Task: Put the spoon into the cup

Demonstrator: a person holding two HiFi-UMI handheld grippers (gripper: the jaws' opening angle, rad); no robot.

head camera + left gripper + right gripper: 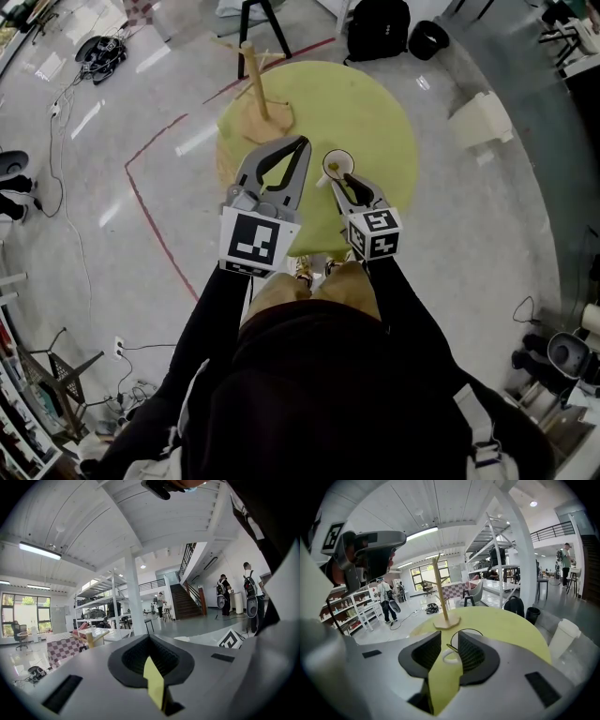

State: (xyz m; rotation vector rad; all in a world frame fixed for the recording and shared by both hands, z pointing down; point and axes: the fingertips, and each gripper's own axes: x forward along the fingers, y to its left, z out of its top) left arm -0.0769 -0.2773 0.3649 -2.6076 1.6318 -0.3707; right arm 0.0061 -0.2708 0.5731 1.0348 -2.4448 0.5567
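Observation:
A white cup [337,164] stands on the round yellow-green table [375,112], right in front of my right gripper [348,181]. In the right gripper view the cup's dark rim [469,629] shows just past the open jaws of the right gripper [449,635], and a thin spoon handle [452,648] leans out of the cup in the gap between them, touching neither pad. My left gripper [302,141] hangs above the table's near left part, left of the cup, its jaws shut on nothing. The left gripper [150,638] looks level across the room.
A wooden peg stand [258,98] rises on its base at the table's back left, also seen as the wooden stand [443,603]. A black bag [378,28] and a white bin [480,120] sit on the floor beyond the table. Several people stand far off.

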